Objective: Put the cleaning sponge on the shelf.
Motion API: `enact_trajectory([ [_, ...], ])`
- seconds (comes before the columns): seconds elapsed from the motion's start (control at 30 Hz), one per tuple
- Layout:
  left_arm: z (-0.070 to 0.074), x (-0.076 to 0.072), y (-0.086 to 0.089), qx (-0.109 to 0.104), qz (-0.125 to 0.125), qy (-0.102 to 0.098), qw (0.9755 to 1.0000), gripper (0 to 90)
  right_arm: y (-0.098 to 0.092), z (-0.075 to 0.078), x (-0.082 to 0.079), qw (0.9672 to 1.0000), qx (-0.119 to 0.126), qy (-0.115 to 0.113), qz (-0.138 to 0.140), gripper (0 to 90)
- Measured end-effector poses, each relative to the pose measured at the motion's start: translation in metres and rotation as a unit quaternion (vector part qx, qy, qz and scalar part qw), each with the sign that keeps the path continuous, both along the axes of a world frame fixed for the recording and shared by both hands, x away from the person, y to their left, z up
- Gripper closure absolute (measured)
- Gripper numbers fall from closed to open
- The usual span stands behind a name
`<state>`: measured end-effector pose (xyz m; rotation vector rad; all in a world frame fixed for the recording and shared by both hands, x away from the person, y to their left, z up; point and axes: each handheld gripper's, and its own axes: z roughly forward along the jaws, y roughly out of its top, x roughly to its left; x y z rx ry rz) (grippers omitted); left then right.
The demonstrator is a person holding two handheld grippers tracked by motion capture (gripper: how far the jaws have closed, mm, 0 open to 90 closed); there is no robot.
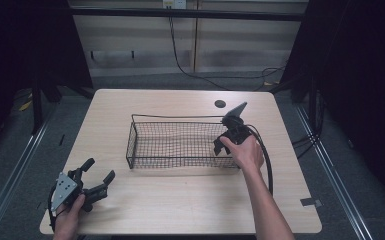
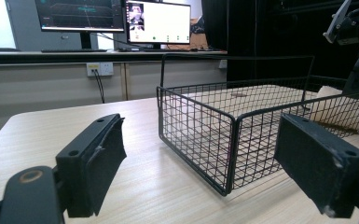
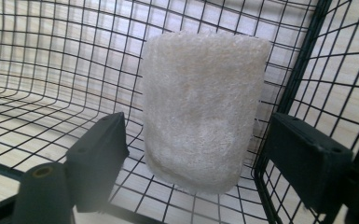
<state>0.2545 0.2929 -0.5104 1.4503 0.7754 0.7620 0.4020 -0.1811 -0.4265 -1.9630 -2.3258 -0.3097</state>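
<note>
Left tool, near-left on the pale wood-grain desk: jaws wide, empty. Right tool inside the right end of the black wire-mesh basket: jaws spread, pads clear of the rounded, coarse-fibred, cream sponge between them, leaning in the corner.

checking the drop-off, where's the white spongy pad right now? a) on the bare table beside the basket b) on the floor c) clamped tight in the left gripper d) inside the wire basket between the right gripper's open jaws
d: in the right gripper view the white spongy pad sits inside the wire basket, and the right gripper has its jaws apart on either side of it, not pressing on it.
</note>
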Motion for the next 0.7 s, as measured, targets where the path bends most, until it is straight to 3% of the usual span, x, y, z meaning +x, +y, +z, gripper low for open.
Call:
enact_trajectory([
  [0.2, 0.0, 0.0, 0.0, -0.001, 0.001, 0.001, 1.0, 15.7, -0.002, 0.004, -0.002, 0.9998, 0.012, -0.009, 0.01, 15.8],
  [0.7, 0.0, 0.0, 0.0, -0.001, -0.001, 0.002, 1.0, 15.7, -0.014, 0.023, -0.011, 0.9979, 0.043, -0.044, 0.023, 17.4],
])
